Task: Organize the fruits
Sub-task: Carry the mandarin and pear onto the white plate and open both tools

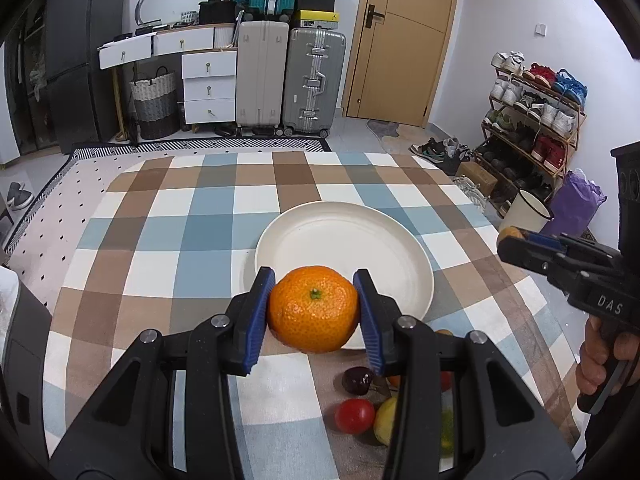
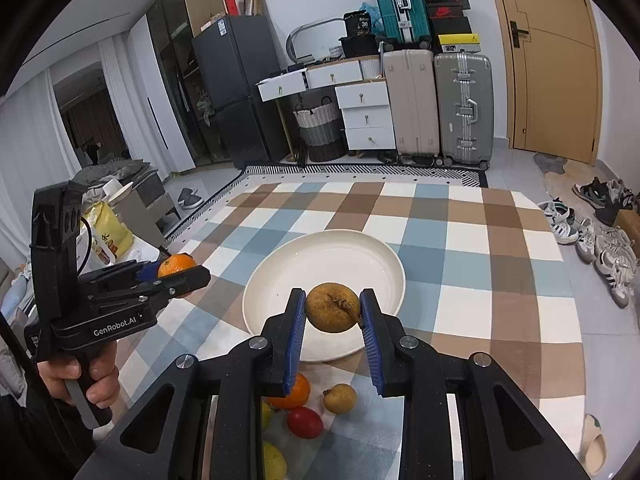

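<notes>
Showing only in right view: brown fruit (image 2: 333,307) between right tool (image 2: 333,334) pads.

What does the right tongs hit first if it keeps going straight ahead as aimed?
Probably the round white plate. The right tongs, shut on a brownish-yellow round fruit, aims over the plate's near rim. Height above it is unclear, so it might pass over onto the checkered tablecloth.
</notes>
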Demonstrator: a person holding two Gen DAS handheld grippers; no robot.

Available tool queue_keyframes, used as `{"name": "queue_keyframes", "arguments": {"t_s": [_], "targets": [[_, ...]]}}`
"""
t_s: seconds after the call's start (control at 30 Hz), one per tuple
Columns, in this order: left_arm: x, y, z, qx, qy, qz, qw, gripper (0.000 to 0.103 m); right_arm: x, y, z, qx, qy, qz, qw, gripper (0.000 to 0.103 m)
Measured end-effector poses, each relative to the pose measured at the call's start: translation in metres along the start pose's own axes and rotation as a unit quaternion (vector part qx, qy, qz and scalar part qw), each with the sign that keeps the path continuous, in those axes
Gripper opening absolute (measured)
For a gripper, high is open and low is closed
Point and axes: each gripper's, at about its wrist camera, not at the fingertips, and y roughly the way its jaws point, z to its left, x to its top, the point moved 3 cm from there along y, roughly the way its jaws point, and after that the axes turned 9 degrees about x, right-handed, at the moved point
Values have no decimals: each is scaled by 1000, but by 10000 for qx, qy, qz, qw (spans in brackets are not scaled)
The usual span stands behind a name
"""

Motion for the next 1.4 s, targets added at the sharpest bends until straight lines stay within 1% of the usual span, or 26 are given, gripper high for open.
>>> {"name": "queue_keyframes", "arguments": {"t_s": [0.27,0.47,0.8,1.1,1.4], "targets": [[-2,35,-2,-26,38,254,9997,38,-6,30,-12,-19,47,176,9998,28],[-7,56,-6,-66,56,384,9992,38,-15,49,-19,-3,119,293,9995,28],[-15,88,-18,-24,146,585,9982,38,-26,82,-27,24,110,523,9986,28],[-20,113,-31,-21,288,701,9971,38,-33,101,-25,114,148,658,9977,28],[-23,123,-32,14,339,816,9961,38,-33,106,-22,80,127,696,9975,28]]}}
